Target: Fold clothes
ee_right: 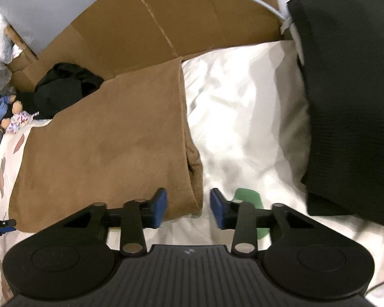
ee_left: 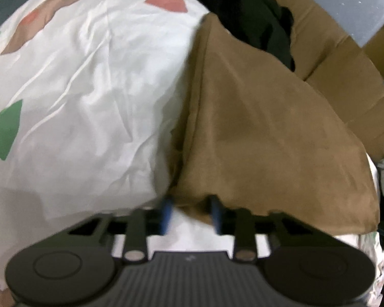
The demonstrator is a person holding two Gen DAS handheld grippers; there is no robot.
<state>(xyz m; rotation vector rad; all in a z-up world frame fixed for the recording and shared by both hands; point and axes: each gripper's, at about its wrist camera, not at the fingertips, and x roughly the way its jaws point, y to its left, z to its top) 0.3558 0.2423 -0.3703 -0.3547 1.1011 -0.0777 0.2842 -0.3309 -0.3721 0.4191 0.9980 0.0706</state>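
Observation:
A brown cloth lies flat on a white bed sheet printed with coloured shapes. My left gripper is down at the cloth's near edge. Its blue pads stand a little apart, and the cloth's hem covers their tips and hangs between them. This view is blurred. In the right wrist view, the same brown cloth ends in a folded near corner. My right gripper straddles that corner with the left pad against it. A strip of sheet shows beside the other pad.
A crumpled black garment lies past the cloth's far corner, also seen as the black garment. Flattened cardboard stands behind the bed. A dark folded textile covers the right side. Stuffed toys sit at the far left.

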